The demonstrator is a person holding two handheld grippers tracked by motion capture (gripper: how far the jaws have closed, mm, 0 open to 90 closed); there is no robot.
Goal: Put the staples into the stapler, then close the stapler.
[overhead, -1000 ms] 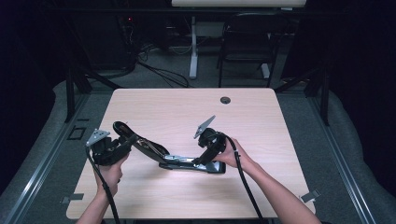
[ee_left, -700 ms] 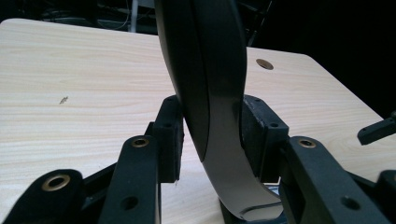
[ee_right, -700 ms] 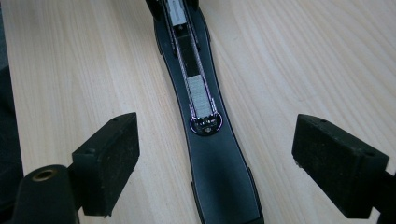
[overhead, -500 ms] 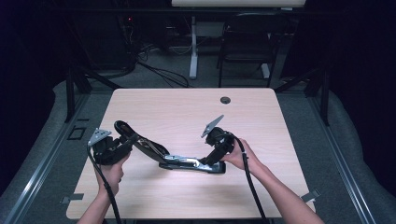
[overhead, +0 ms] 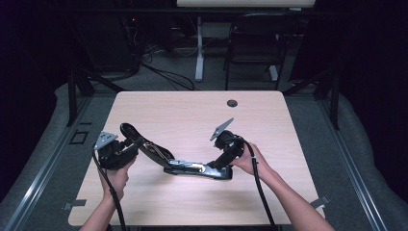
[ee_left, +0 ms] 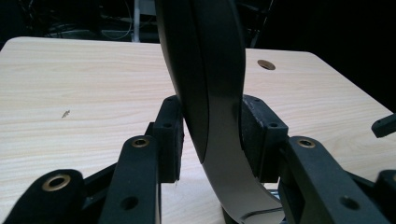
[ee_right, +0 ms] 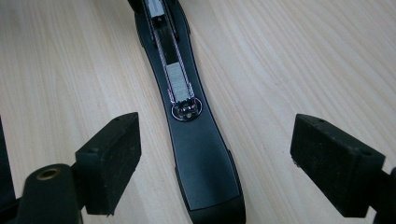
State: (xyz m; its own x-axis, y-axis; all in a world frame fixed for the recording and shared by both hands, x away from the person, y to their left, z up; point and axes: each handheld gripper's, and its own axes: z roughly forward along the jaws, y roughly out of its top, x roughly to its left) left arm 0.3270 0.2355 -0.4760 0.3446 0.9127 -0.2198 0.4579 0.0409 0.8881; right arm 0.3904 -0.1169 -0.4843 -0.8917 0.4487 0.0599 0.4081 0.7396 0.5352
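Since a second ago the right gripper (overhead: pixel 222 166) has shifted a bit to the right and up; the left gripper (overhead: pixel 129 148) has stayed put. Its jaws stand spread wide, one on each side of the stapler base (ee_right: pixel 201 154), not touching it. That long black base runs straight away from them along the table (overhead: pixel 192 115). Farther left, the left gripper pinches the stapler's raised top arm (ee_left: pixel 205 84).

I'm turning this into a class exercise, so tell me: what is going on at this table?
A person works a large black stapler, swung open on the wooden table. The left gripper is clamped on its raised upper arm. The right gripper hovers with jaws wide open on either side of the stapler's base, not touching it.
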